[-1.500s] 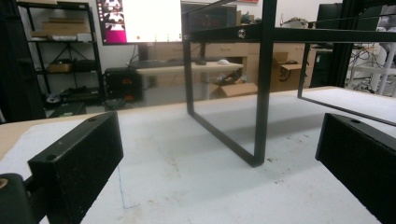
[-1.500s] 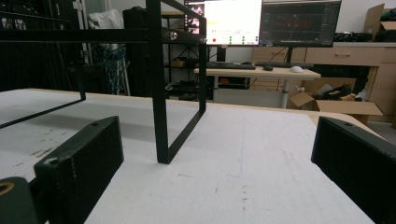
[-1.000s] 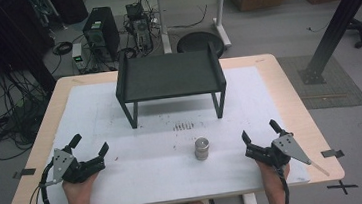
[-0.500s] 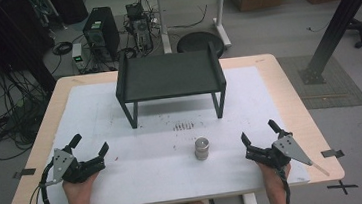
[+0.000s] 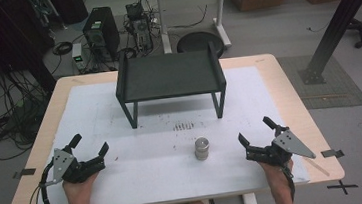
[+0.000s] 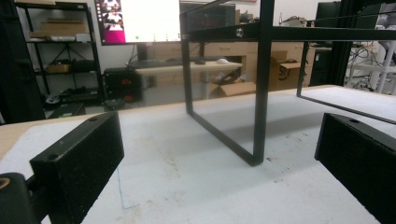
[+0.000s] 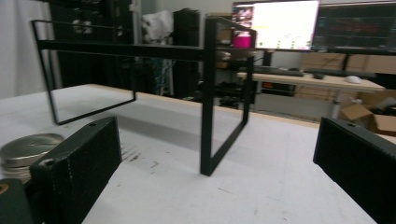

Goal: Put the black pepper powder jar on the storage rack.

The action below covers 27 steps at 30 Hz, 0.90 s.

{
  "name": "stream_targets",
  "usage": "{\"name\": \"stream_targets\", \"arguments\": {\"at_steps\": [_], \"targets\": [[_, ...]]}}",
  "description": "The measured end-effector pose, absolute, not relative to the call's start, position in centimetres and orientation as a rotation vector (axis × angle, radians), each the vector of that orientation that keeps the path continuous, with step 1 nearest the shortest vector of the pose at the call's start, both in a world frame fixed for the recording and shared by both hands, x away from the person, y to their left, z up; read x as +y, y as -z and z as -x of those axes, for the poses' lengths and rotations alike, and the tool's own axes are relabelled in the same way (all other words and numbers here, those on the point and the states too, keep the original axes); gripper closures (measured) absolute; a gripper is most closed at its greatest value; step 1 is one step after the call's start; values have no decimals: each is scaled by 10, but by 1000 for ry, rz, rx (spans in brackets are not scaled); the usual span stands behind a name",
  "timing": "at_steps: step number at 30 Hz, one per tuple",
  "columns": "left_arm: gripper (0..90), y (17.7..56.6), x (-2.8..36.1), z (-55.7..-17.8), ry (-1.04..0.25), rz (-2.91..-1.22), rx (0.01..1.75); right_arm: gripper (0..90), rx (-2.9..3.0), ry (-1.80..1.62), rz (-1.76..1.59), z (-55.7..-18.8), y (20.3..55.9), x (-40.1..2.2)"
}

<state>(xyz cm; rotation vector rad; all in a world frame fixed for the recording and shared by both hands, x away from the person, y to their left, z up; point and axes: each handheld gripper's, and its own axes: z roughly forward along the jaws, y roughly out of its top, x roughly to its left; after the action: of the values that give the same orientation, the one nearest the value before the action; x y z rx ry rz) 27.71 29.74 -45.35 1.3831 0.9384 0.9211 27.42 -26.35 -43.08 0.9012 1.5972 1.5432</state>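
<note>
The right tool (image 5: 256, 132) rests low at the bench's (image 5: 289, 96) near edge, jaws wide apart, holding and touching nothing. The left tool (image 5: 89, 145) sits likewise, gaping and empty. A small metal weight (image 5: 202, 148) stands on the white mat between them, nearer the right tool, before the black rack (image 5: 169, 75).

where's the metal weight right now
In the high view the metal weight stands on the white mat, in front of the black rack, nearer the right gripper than the left.
</note>
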Motion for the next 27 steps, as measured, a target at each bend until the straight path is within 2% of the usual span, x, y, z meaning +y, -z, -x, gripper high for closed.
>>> {"name": "stream_targets", "arguments": {"at_steps": [12,27], "targets": [[17,454,298,-277,-921,-1383,938,18,1848,-1595,-732,-278,408,-255],[17,454,298,-277,-921,-1382,938,22,2061,-1600,-636,-285,403,-234]]}}
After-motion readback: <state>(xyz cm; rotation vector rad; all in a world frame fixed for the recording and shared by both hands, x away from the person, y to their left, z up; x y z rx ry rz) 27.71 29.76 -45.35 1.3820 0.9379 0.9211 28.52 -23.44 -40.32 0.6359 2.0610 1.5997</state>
